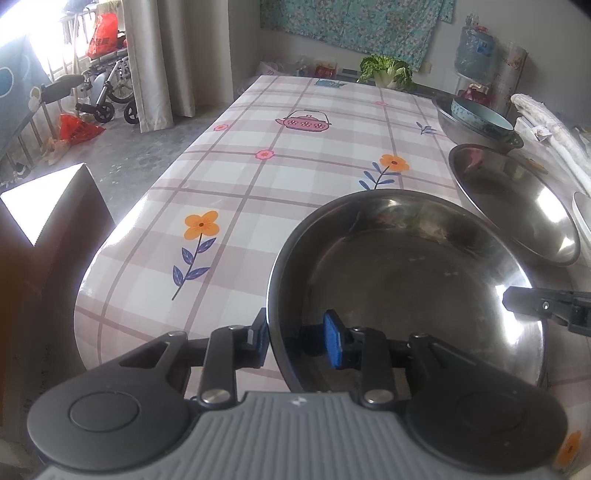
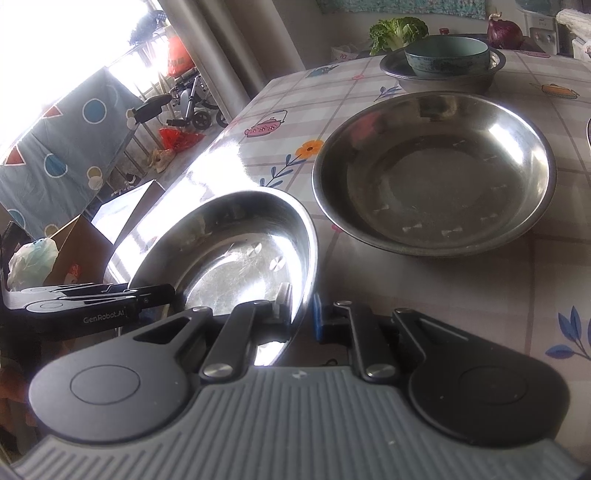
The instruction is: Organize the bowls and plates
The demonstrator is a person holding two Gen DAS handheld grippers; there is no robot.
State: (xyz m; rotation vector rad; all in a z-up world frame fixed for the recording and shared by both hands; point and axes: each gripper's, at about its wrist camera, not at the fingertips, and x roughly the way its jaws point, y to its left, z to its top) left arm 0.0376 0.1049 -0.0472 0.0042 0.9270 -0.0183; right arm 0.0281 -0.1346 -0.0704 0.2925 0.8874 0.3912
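A steel bowl (image 1: pixel 406 280) is held over the near end of the table; it also shows in the right wrist view (image 2: pixel 236 251), tilted. My left gripper (image 1: pixel 299 338) straddles its near rim, one blue pad outside and one inside. My right gripper (image 2: pixel 299 314) is shut on the opposite rim; it shows at the right in the left wrist view (image 1: pixel 517 301). A second, wider steel bowl (image 2: pixel 436 173) sits on the table beyond. Further back a teal ceramic bowl (image 2: pixel 447 55) sits inside a third steel bowl (image 2: pixel 443 79).
The table has a checked floral cloth (image 1: pixel 258 177). A leafy cabbage (image 2: pixel 399 31) and a red onion (image 2: pixel 504 31) lie at the far end. A cardboard box (image 1: pixel 44 236) stands off the left edge. A wheelchair (image 1: pixel 107 88) stands by the window.
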